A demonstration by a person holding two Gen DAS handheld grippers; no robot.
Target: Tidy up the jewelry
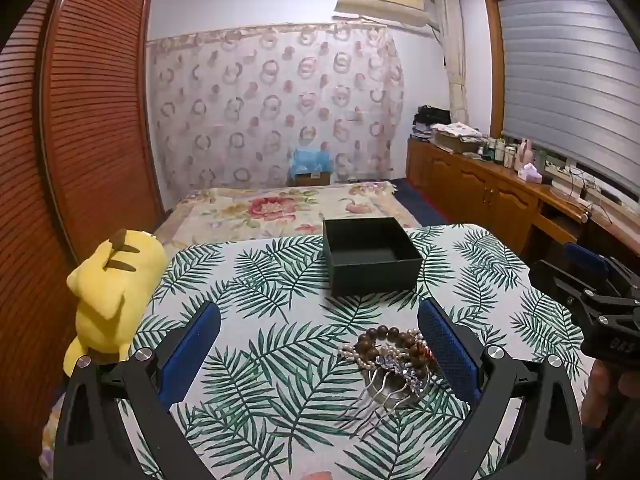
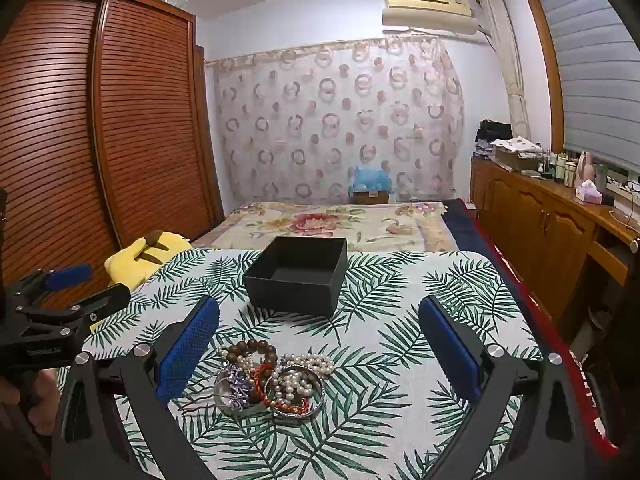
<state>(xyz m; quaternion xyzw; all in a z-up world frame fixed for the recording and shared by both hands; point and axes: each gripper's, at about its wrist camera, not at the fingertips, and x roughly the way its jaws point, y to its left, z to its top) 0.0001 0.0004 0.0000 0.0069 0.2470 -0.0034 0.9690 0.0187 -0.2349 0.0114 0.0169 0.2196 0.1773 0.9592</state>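
A pile of jewelry (image 1: 394, 354) lies on the leaf-print tablecloth: brown wooden beads (image 2: 252, 350), a pearl strand (image 2: 308, 364), a silver bangle (image 2: 294, 396), a red cord bracelet, and a silver hair comb (image 1: 390, 390) with purple stones. An open, empty black box (image 1: 372, 256) stands behind it, also in the right wrist view (image 2: 298, 276). My left gripper (image 1: 320, 344) is open, the pile by its right finger. My right gripper (image 2: 320, 344) is open and empty, the pile between its fingers, nearer the left one.
A yellow plush toy (image 1: 110, 292) lies at the table's left edge. Behind the table (image 2: 460, 304) is a bed with a floral cover (image 2: 340, 220). A wooden wardrobe (image 2: 100, 140) stands left, a low cabinet (image 2: 540, 216) with bottles right.
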